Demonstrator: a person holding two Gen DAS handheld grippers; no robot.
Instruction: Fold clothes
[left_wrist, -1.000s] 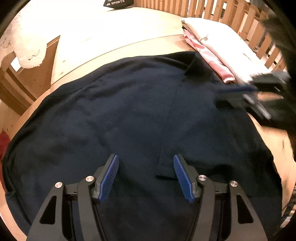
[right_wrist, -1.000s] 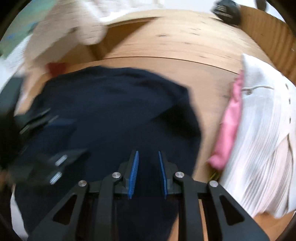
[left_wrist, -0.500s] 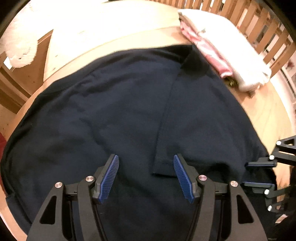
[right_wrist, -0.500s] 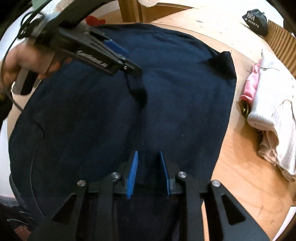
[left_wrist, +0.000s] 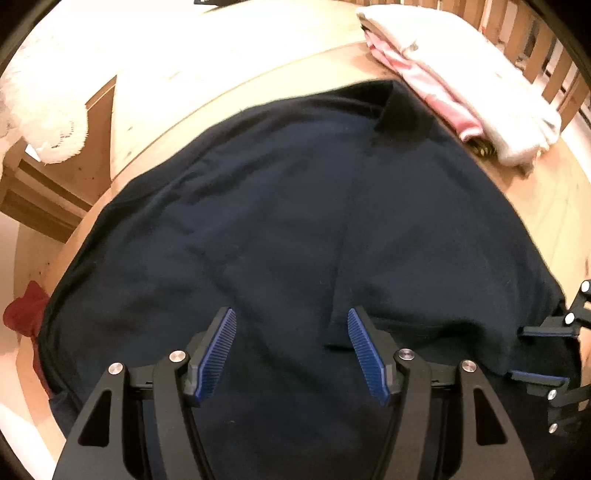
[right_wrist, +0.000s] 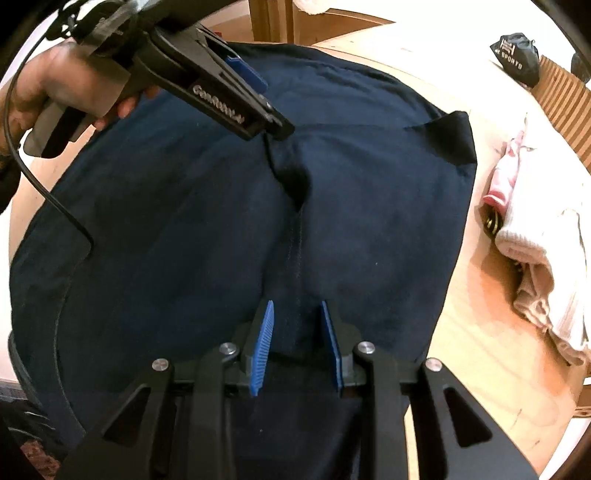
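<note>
While we're hovering the wide-open left gripper (left_wrist: 291, 350) and the opening, empty right gripper (right_wrist: 297, 345), the navy shirt's (left_wrist: 288, 229) folded flap risks slipping — nothing's pinning it.

shirt (left_wrist: 295, 229): plain navy | folded stack (left_wrist: 480, 85): white, pink | table (left_wrist: 229, 66): pale wood | rag (left_wrist: 22, 314): probably red

One dark navy garment (left_wrist: 280, 229) is counted, spread on one wooden table (left_wrist: 229, 85). One stack of folded white and pink clothes (left_wrist: 472, 85) is counted. Two grippers are counted: the left gripper (left_wrist: 291, 354) and the right gripper (right_wrist: 297, 345). One black pouch (right_wrist: 515, 55) and one red cloth (left_wrist: 22, 314) are counted.
</note>
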